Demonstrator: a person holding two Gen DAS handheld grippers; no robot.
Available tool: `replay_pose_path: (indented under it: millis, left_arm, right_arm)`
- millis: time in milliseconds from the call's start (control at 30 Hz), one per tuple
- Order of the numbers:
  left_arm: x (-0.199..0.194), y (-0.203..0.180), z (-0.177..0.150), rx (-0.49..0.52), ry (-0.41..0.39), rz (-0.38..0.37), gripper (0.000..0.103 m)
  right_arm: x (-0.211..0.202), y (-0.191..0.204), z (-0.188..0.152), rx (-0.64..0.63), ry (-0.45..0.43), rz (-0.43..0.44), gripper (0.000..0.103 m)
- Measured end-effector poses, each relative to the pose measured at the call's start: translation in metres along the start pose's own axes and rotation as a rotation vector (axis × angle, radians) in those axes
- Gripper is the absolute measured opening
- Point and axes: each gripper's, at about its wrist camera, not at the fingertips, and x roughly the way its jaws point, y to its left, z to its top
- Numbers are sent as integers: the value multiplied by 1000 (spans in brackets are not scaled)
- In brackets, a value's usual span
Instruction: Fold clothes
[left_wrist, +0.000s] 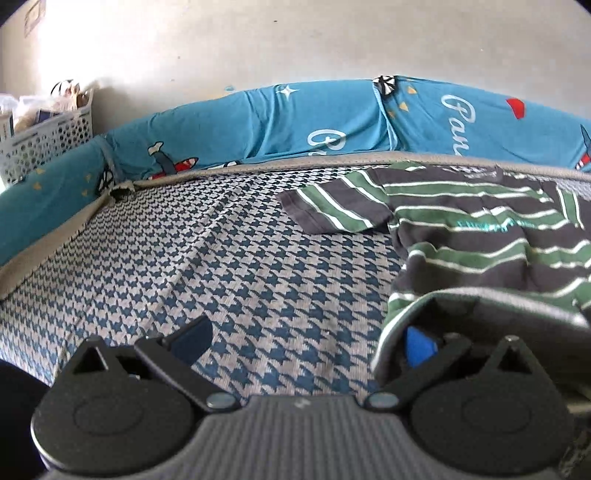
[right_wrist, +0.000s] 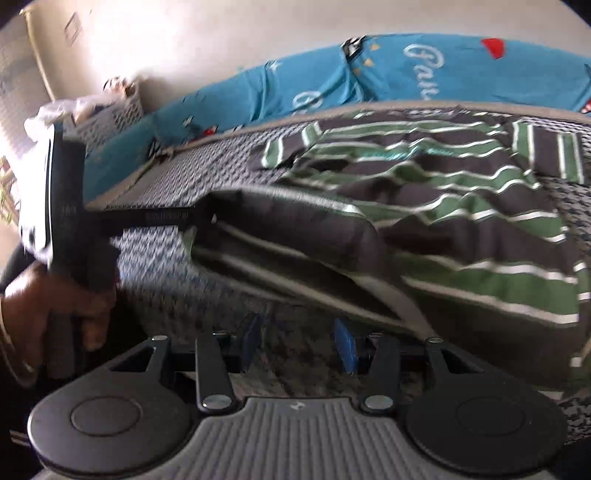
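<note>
A shirt (left_wrist: 480, 229) striped dark grey, green and white lies spread on the houndstooth bed cover (left_wrist: 221, 258), one sleeve out to the left. My left gripper (left_wrist: 306, 343) is open wide at the shirt's near left corner. The lifted hem drapes over its right blue pad (left_wrist: 419, 347), and the left finger (left_wrist: 192, 339) is over bare cover. In the right wrist view the shirt (right_wrist: 461, 192) has its near hem raised in a fold (right_wrist: 295, 229). My right gripper (right_wrist: 298, 343) is open just below that hem, blue pads (right_wrist: 345, 347) apart. A hand (right_wrist: 48, 306) grips the other tool's black handle (right_wrist: 68, 206).
A blue printed padded bumper (left_wrist: 295, 118) runs along the bed's far and left sides against a pale wall. A white perforated basket (left_wrist: 44, 140) full of items stands beyond the left corner. Bare bed cover (right_wrist: 177, 162) stretches left of the shirt.
</note>
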Motion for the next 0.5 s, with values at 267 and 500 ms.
replay_pose_path:
  millis: [267,500]
  left_arm:
    - [5,4,5,-11,0,8,103]
    - [9,8,14,-29,-10,18,103]
  right_arm:
    - [6,-18,-4,80,43,-196,42]
    - [-15,-43,6,194,-81,-358,42]
